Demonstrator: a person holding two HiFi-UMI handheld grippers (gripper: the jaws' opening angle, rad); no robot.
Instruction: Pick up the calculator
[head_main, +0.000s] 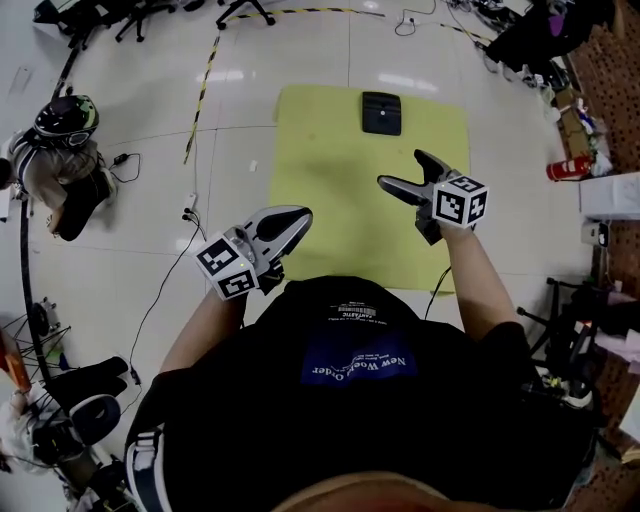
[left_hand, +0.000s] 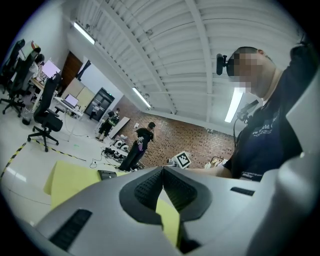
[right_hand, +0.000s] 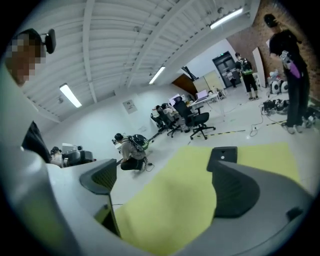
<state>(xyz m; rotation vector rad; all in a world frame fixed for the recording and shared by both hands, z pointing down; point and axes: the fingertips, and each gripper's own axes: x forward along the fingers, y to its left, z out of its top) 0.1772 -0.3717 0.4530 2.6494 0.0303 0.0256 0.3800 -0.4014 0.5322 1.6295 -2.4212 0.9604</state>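
Note:
A black calculator (head_main: 381, 112) lies flat at the far edge of a yellow mat (head_main: 330, 200) on the floor; it also shows in the right gripper view as the calculator (right_hand: 223, 153), past the right jaw, and small in the left gripper view as the calculator (left_hand: 107, 174). My right gripper (head_main: 406, 172) hovers over the mat short of the calculator, jaws spread wide with only mat between them. My left gripper (head_main: 296, 222) is held near the mat's left edge with its pads (left_hand: 150, 190) touching and nothing between them.
A person (head_main: 60, 160) crouches on the floor at the left. Cables (head_main: 160, 290) trail over the tiles beside the mat. Office chairs (head_main: 140, 12) stand at the back, clutter and a red object (head_main: 566, 168) at the right. Other people (left_hand: 137, 145) stand by a brick wall.

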